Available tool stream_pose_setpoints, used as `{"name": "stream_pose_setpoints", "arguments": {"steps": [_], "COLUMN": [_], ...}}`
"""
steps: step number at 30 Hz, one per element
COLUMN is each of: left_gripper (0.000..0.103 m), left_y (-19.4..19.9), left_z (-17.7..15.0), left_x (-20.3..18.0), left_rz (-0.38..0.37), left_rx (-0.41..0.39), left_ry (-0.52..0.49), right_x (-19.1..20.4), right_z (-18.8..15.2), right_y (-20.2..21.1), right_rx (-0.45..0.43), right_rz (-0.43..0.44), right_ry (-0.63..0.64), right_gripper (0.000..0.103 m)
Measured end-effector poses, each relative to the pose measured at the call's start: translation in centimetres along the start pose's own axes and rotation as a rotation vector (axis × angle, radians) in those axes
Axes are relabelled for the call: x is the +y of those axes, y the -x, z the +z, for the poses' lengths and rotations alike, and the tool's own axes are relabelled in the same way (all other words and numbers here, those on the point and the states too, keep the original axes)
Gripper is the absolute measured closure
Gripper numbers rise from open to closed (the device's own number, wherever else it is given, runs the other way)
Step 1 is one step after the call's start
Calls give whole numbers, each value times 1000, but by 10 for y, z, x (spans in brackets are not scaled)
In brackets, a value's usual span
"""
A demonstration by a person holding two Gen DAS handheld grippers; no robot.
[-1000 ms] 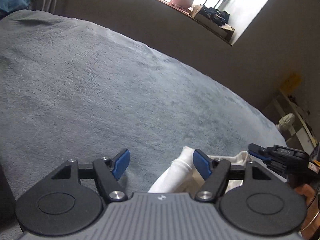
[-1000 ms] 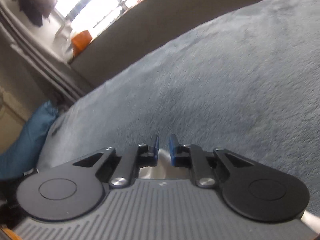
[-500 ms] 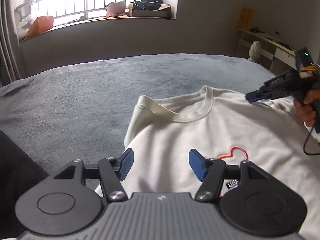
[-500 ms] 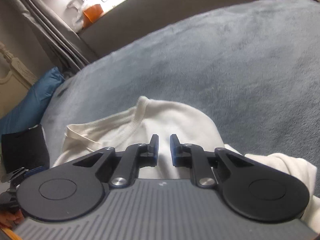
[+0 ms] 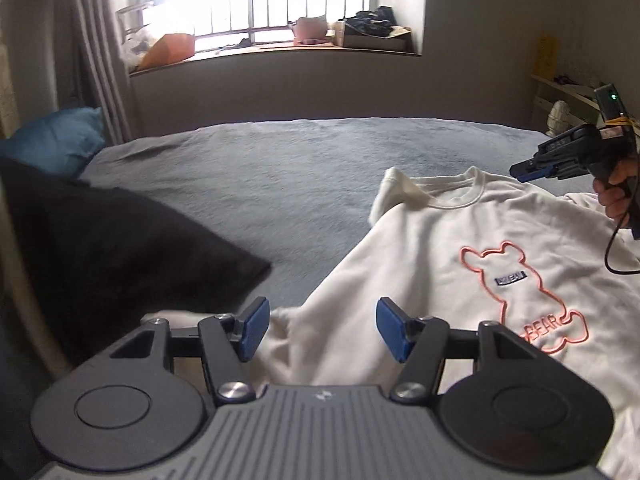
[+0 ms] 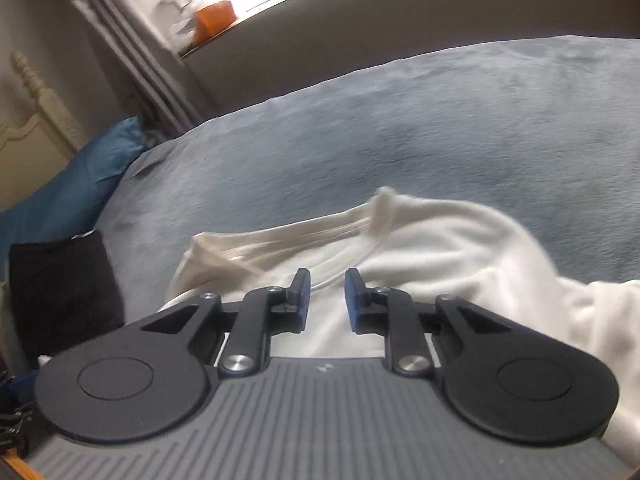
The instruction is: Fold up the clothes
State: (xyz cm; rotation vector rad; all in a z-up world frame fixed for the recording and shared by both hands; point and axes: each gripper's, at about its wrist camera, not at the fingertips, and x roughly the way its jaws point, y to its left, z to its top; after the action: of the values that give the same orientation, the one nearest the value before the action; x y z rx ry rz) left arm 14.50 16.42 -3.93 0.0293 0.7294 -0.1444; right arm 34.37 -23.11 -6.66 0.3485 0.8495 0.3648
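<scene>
Sweatshirt: a white sweatshirt (image 5: 460, 264) lies front-up on the bed (image 5: 280, 168), collar toward the window, with an orange outlined bear (image 5: 524, 292) and the word BEAR on the chest.
Collar: the ribbed neckline (image 6: 280, 236) is rumpled, and one end stands up in a small peak.
Left hand-held gripper: the left hand-held gripper (image 5: 318, 330) hangs over the near left edge of the sweatshirt, blue pads well apart; cloth shows below the gap, but the pads do not press on it.
Right hand-held gripper: the right hand-held gripper (image 6: 327, 300) sits above the cloth just short of the collar, with a narrow gap between its pads; its jaws have just been opening and nothing is pinched between them.
Right hand: a hand (image 5: 614, 192) grips that tool's handle at the far right of the left view, and a dark cable hangs down from it over the sweatshirt.
Bed cover: a grey-blue fleecy blanket, bare beyond the collar.
Black garment: a dark cloth (image 5: 104, 248) lies left of the sweatshirt on the bed.
Pillow: a blue pillow (image 6: 76, 184) rests at the head end beside a cream bedpost.
Window sill: cluttered with an orange item and bags, under bright glare.
</scene>
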Motion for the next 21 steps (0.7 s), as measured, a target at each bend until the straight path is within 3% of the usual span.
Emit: {"name": "stream_pose_setpoints", "arguments": {"steps": [5, 7, 10, 15, 16, 17, 18, 19, 21], "left_gripper": [38, 38, 38, 39, 47, 73, 87, 94, 95], "left_y": [18, 13, -4, -34, -37, -39, -41, -44, -35], "left_z": [-34, -44, -50, -48, -45, -42, -39, -36, -25], "left_x": [49, 63, 72, 74, 74, 75, 76, 77, 79], "left_rz": [38, 71, 82, 49, 45, 42, 40, 37, 59], "left_rx": [14, 17, 18, -22, -33, -43, -53, -63, -119], "left_ry": [216, 241, 261, 291, 301, 312, 323, 335, 354], "right_x": [92, 130, 191, 256, 259, 261, 258, 255, 248], "right_z": [-21, -32, -50, -70, -73, -76, -78, -80, -85], "right_y": [-16, -24, -33, -50, -52, -54, -54, -54, -53], "right_rx": [156, 212, 254, 302, 307, 311, 307, 304, 298], "right_rz": [179, 247, 323, 361, 363, 363, 354, 345, 328], "right_ry": [107, 156, 283, 363, 350, 338, 327, 316, 294], "right_gripper": [73, 71, 58, 52, 52, 52, 52, 52, 52]}}
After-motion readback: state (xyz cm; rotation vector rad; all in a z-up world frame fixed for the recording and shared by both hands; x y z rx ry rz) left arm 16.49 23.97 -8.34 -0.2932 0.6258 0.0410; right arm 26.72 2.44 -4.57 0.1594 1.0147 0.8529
